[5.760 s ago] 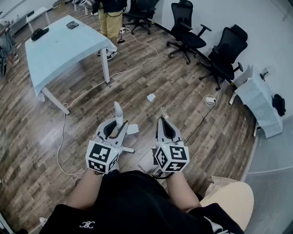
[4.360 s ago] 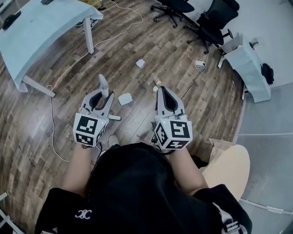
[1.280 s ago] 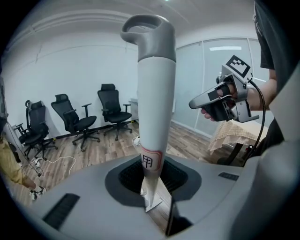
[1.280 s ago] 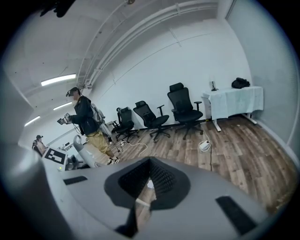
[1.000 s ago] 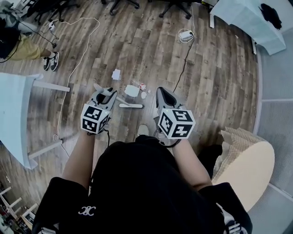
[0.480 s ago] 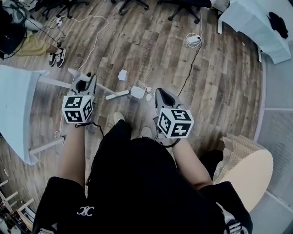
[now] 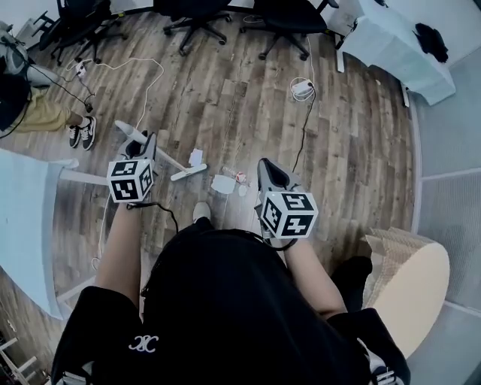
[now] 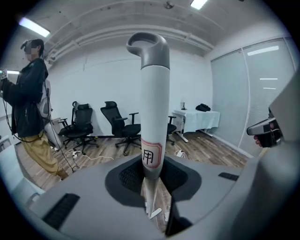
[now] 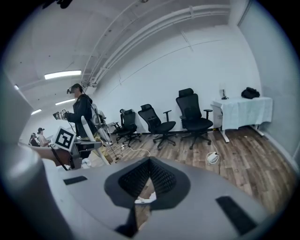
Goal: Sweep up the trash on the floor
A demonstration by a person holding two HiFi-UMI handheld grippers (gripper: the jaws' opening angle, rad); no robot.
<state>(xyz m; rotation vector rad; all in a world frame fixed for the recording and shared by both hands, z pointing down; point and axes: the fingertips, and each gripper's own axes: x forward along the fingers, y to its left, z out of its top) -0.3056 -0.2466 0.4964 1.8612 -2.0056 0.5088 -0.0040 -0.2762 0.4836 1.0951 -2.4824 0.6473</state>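
Observation:
In the head view my left gripper (image 7: 146, 144) is shut on a white broom handle with a grey top (image 7: 126, 129). The handle slants down to the narrow white broom head (image 7: 188, 173) on the wood floor. Next to the head lie the trash pieces: a white paper scrap (image 7: 197, 157), a crumpled white lump (image 7: 223, 184) and small bits (image 7: 240, 178). The left gripper view shows the handle (image 8: 151, 117) upright between the jaws of the left gripper (image 8: 152, 190). My right gripper (image 7: 265, 167) is just right of the trash. Its jaws are shut (image 9: 144, 190), with nothing showing between them.
Black office chairs (image 7: 197, 10) stand at the far side. A cloth-covered table (image 7: 391, 37) is at the upper right, another table (image 7: 22, 218) at the left. A white power strip (image 7: 303, 89) and cables trail on the floor. A person's shoes (image 7: 80, 132) are at the left. A beige object (image 7: 409, 278) stands to my right.
My left gripper has swung out to the left with the broom, and the broom head now lies left of the crumpled lump. The right gripper has stayed close to my body.

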